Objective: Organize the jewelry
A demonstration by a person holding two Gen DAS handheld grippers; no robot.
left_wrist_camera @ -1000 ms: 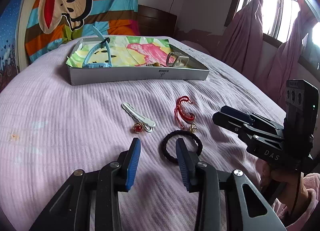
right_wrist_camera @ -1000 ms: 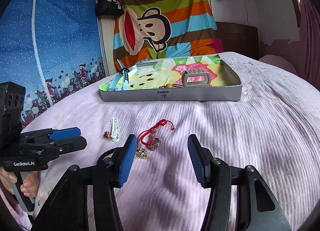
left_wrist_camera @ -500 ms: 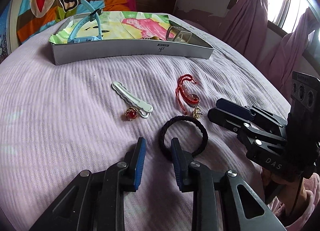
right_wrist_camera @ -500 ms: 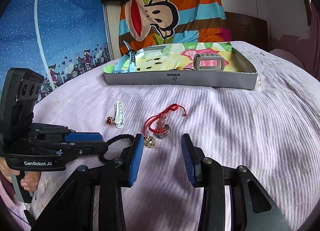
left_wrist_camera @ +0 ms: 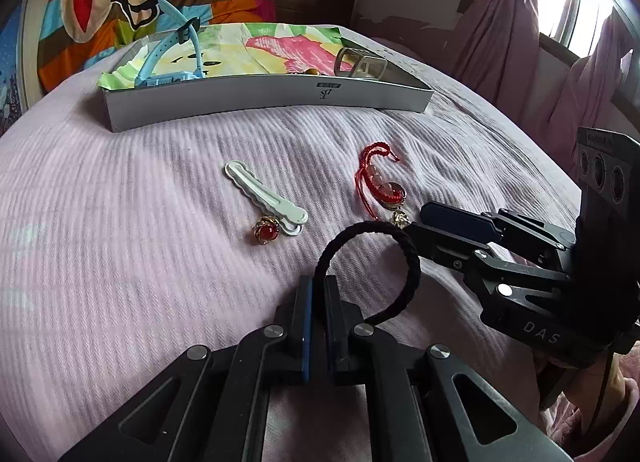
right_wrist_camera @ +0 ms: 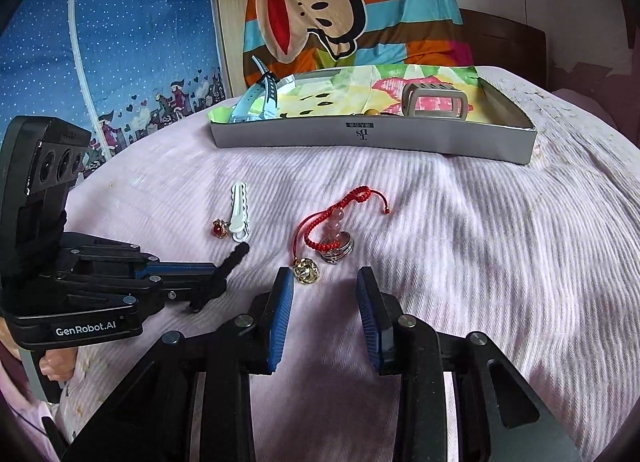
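Fingers (left_wrist_camera: 306, 302) around braided, seemingly lifted black hair tie (left_wrist_camera: 408, 258)

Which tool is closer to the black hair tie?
Left. The left tool is shut on the black hair tie, gripping its near edge. The right tool hangs open beside it, over the red string bracelet, not touching the tie.

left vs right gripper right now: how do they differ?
The left gripper has its fingers shut on the black hair tie; the right gripper is open and holds nothing. The left lifts part of the tie off the bedspread; the right hovers just short of the red cord bracelet. Both have blue finger pads and point toward the grey tray.
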